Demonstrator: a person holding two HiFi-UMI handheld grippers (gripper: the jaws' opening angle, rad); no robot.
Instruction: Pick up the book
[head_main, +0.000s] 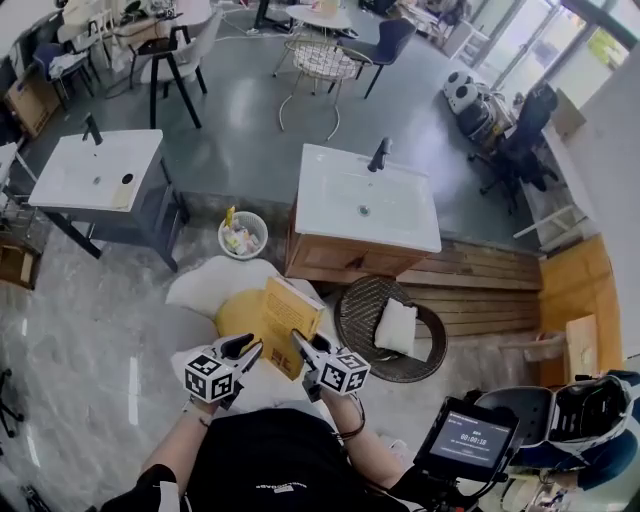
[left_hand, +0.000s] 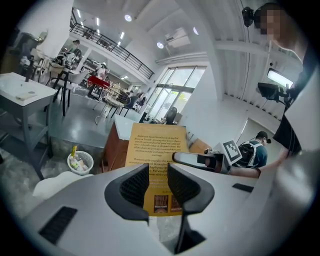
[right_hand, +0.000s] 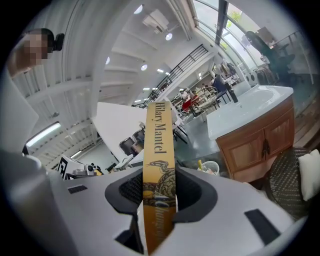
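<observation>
A yellow book (head_main: 285, 318) is held up in the air in front of me, tilted. My right gripper (head_main: 306, 346) is shut on its spine, which runs upright between the pads (right_hand: 159, 182) and carries black lettering (right_hand: 159, 135). My left gripper (head_main: 250, 352) hangs just left of the book, its jaws a narrow gap apart with nothing between them (left_hand: 158, 172). Through that gap the left gripper view shows the book's printed back cover (left_hand: 156, 150) and, beyond it, the right gripper (left_hand: 200, 159).
Below the book lie a yellow round cushion (head_main: 232, 325) and a white seat (head_main: 205, 283). A wooden vanity with a white sink (head_main: 365, 210) stands ahead, a dark wicker basket with a white cushion (head_main: 392, 318) to its right, a wastebasket (head_main: 243, 235) to its left.
</observation>
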